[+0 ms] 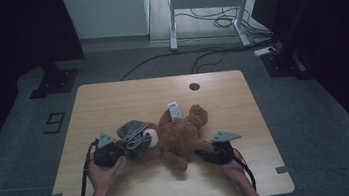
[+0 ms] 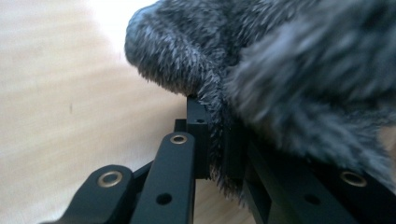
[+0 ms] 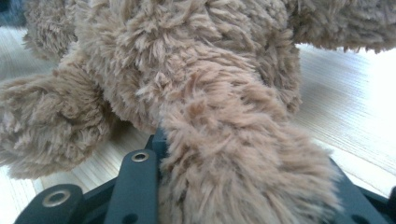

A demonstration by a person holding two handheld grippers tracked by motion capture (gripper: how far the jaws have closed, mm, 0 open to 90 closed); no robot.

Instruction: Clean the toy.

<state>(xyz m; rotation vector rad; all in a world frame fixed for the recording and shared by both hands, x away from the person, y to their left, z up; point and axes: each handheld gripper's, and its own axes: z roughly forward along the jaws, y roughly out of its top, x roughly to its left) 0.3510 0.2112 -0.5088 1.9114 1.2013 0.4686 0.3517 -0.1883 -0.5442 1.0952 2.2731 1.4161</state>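
On the table (image 1: 112, 98) lies a brown teddy bear (image 1: 179, 135); the left hand-held gripper (image 1: 114, 153) pinches its grey hat (image 1: 134, 133), the right hand-held gripper (image 1: 204, 154) clamps a leg; next, probably tugging the hat free

A mark like "9" (image 1: 54, 122) seemingly stands on the floor.

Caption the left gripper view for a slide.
Left gripper shut on the grey furry hat above the wooden table.
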